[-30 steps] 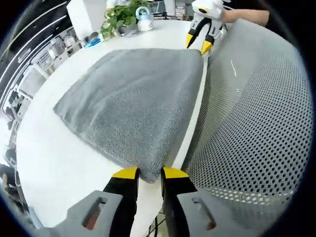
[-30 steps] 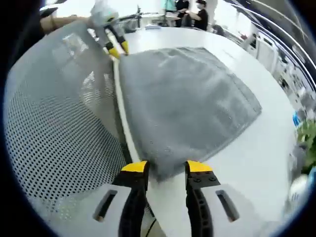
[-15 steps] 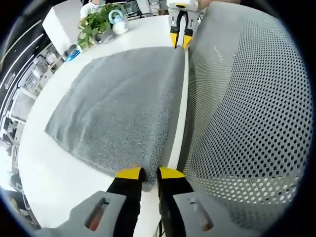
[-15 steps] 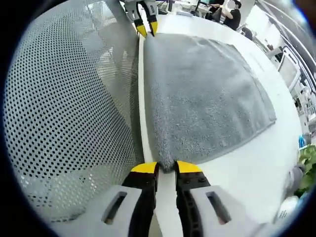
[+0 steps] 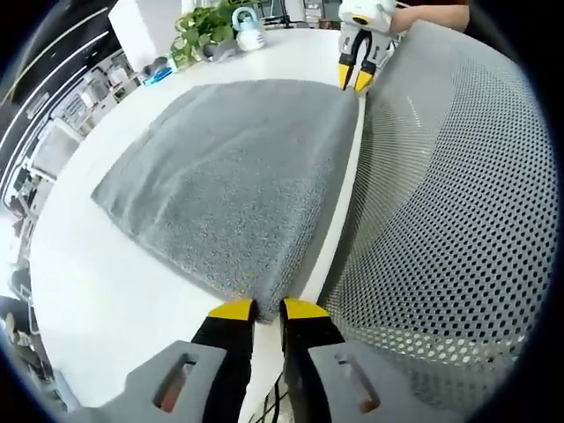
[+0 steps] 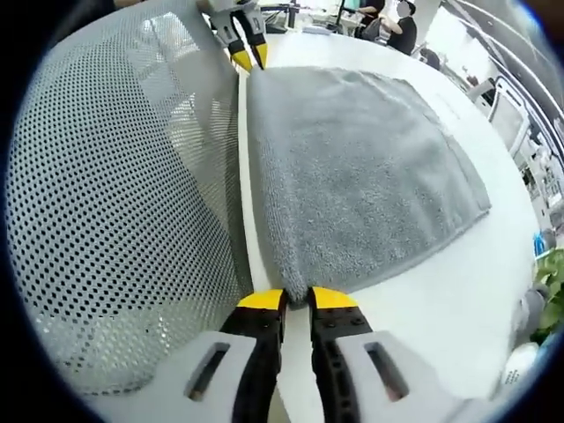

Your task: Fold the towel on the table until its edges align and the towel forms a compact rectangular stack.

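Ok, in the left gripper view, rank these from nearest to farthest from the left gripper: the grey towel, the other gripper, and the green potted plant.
1. Grey terry towel: its near corner sits between the jaws of the left gripper.
2. Right gripper, yellow-tipped: at the towel's far corner, beside the grey mesh chair back.
3. Green leafy potted plant: across the white table, past the towel's far edge.

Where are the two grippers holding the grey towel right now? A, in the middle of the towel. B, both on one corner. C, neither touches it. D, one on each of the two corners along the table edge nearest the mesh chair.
D: the left gripper pinches one corner of the towel and the right gripper pinches the other.
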Tool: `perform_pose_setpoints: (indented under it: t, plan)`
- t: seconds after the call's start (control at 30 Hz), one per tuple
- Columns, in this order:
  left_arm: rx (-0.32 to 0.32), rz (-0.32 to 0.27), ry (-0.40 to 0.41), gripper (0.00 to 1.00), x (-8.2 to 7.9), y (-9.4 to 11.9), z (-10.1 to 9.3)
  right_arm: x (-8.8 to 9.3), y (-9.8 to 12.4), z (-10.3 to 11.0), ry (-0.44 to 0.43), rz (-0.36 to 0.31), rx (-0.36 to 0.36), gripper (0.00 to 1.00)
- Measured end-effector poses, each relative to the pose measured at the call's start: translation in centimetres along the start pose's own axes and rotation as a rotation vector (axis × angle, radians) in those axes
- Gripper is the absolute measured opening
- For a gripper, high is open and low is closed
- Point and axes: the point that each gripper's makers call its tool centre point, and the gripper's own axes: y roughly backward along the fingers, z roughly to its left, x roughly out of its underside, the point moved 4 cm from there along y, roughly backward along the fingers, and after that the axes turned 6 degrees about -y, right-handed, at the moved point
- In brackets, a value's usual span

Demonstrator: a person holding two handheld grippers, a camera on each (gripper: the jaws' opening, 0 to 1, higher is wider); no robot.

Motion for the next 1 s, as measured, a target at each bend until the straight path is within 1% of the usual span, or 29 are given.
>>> perform_pose_setpoints:
  t: [0.07,0.13,0.17,0.2,0.23,0.27,0.33,0.37,0.4,0.43,0.47,0.5,0.53,0.57,0.6,0.67,0.73,0.77,0.8,0.87,0.9,0.97,1.0]
  plan:
    - [-0.003,0.010,0.000,0.10,0.1,0.0,0.0,-0.2,-0.1,-0.1,-0.005,0.025,-0.001,0.07]
    - [-0.003,0.014,0.024,0.09,0.1,0.0,0.1,-0.3,-0.1,-0.3,-0.022,0.061,0.000,0.06]
    - [-0.004,0.014,0.042,0.08,0.0,-0.1,0.2,-0.4,-0.2,-0.3,-0.025,0.070,0.000,0.05]
    - [-0.005,0.016,0.050,0.07,0.1,-0.1,0.3,-0.5,-0.2,-0.4,-0.044,0.096,0.006,0.04]
    - [-0.004,0.016,0.051,0.07,0.1,-0.1,0.3,-0.5,-0.2,-0.5,-0.051,0.103,0.007,0.03]
    - [-0.005,0.017,0.049,0.06,0.1,-0.2,0.4,-0.6,-0.3,-0.6,-0.077,0.123,0.010,0.02]
    - [-0.002,0.022,0.056,0.05,0.1,-0.2,0.5,-0.6,-0.3,-0.8,-0.124,0.143,-0.002,0.01]
    - [0.000,0.025,0.075,0.04,0.1,-0.2,0.5,-0.6,-0.3,-0.9,-0.134,0.138,-0.009,0.01]
    - [0.014,0.033,0.150,0.04,0.1,-0.3,0.5,-0.5,-0.3,-0.9,-0.196,0.120,-0.029,0.01]
    - [0.031,0.038,0.195,0.04,0.1,-0.3,0.6,-0.5,-0.2,-1.0,-0.264,0.100,-0.043,0.00]
    - [0.049,0.042,0.230,0.03,0.0,-0.3,0.8,-0.5,-0.2,-1.2,-0.376,0.074,-0.057,0.00]
    - [0.068,0.057,0.298,0.03,-0.1,-0.2,1.0,-0.6,-0.1,-1.4,-0.509,0.028,-0.075,0.00]
    - [0.078,0.063,0.344,0.02,-0.3,-0.2,1.1,-0.4,0.0,-1.5,-0.553,0.001,-0.078,0.00]
    - [0.064,0.057,0.346,0.02,-0.6,0.0,1.6,-0.1,0.2,-1.6,-0.568,-0.020,-0.077,0.00]
    - [0.059,0.054,0.325,0.02,-0.9,0.2,1.7,-0.1,0.5,-1.6,-0.570,-0.034,-0.066,0.00]
    - [0.044,0.044,0.319,0.02,-1.6,1.0,1.4,-0.2,1.4,-1.4,-0.594,-0.067,-0.053,0.00]
    - [0.021,-0.004,0.330,0.02,-2.4,1.6,1.3,-0.8,2.3,-1.5,-0.624,-0.126,-0.027,0.00]
    - [0.013,-0.020,0.351,0.02,-2.6,1.9,1.3,-1.0,2.8,-1.4,-0.634,-0.157,-0.025,0.00]
    - [0.003,-0.038,0.376,0.02,-2.9,2.2,1.3,-1.2,3.2,-1.4,-0.646,-0.176,-0.011,0.00]
    - [-0.024,-0.063,0.399,0.02,-3.1,2.9,1.4,-1.4,3.7,-1.6,-0.674,-0.215,0.030,0.00]
    - [-0.034,-0.079,0.414,0.02,-3.2,3.1,1.4,-1.5,4.0,-1.6,-0.683,-0.226,0.033,0.00]
    - [-0.046,-0.122,0.470,0.02,-3.6,3.8,1.4,-1.8,4.8,-1.8,-0.701,-0.262,0.060,0.00]
    - [-0.055,-0.143,0.486,0.02,-3.8,4.1,1.4,-2.2,5.4,-1.9,-0.714,-0.300,0.079,0.00]
